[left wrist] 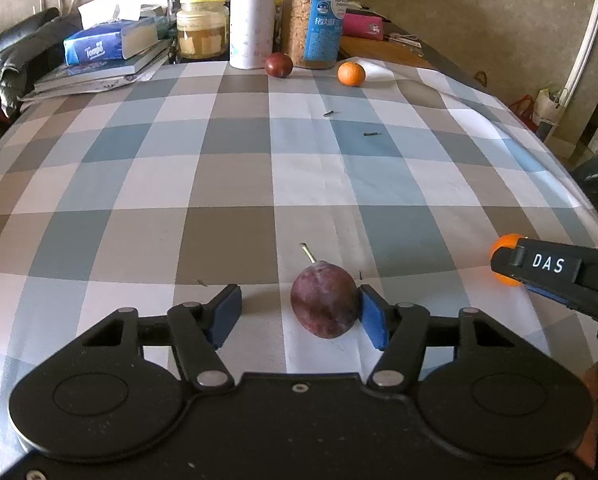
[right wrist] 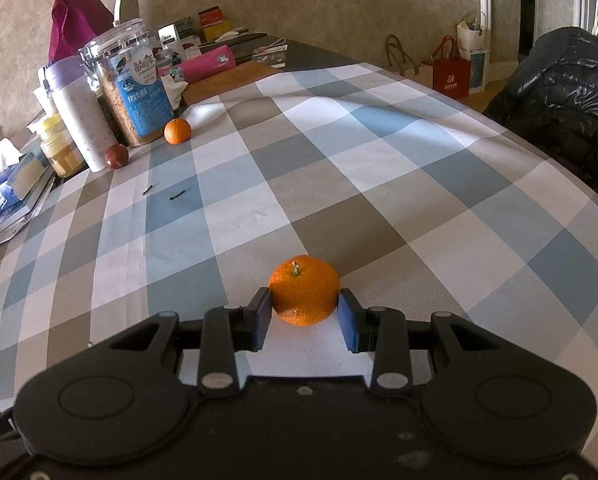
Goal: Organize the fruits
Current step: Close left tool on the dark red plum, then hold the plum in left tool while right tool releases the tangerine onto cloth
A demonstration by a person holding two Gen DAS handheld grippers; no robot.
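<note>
— while both our grippers sit low over the checked tablecloth (left wrist: 235,168), how far would we say we've got?

— early to midway, we'd judge. four fruits show, in two loose pairs. near us, the purple plum (left wrist: 323,305) lies on the cloth between the pads of our left gripper (left wrist: 301,312); the right-hand pad touches its side, the left-hand pad stands clear with a gap. so we call that claw half wide, not yet gripping.

— and the right gripper (right wrist: 303,316)?

— narrow, with both blue pads pressed on the flanks of the near mandarin (right wrist: 303,296). whether the fruit rests on the cloth or is just lifted, we cannot tell.

— what's left?

— the far mandarin (left wrist: 351,73) and a dark red plum (left wrist: 278,65) sit by the clutter at the far edge, near each other, well apart from our pair. we see no bowl or tray, so where things should end up is our guess: likely like with like.

— how will they handle?

— the near plum is oval, smooth, with a dusty bloom and a thin stem; it could roll off one pad. the mandarin is squat, pebbled and matte, soft enough to give. the cloth is woven and slightly creased. behind stand a clear plastic jar (left wrist: 318,16) of brown flakes and a glossy white tumbler (left wrist: 252,12).
</note>
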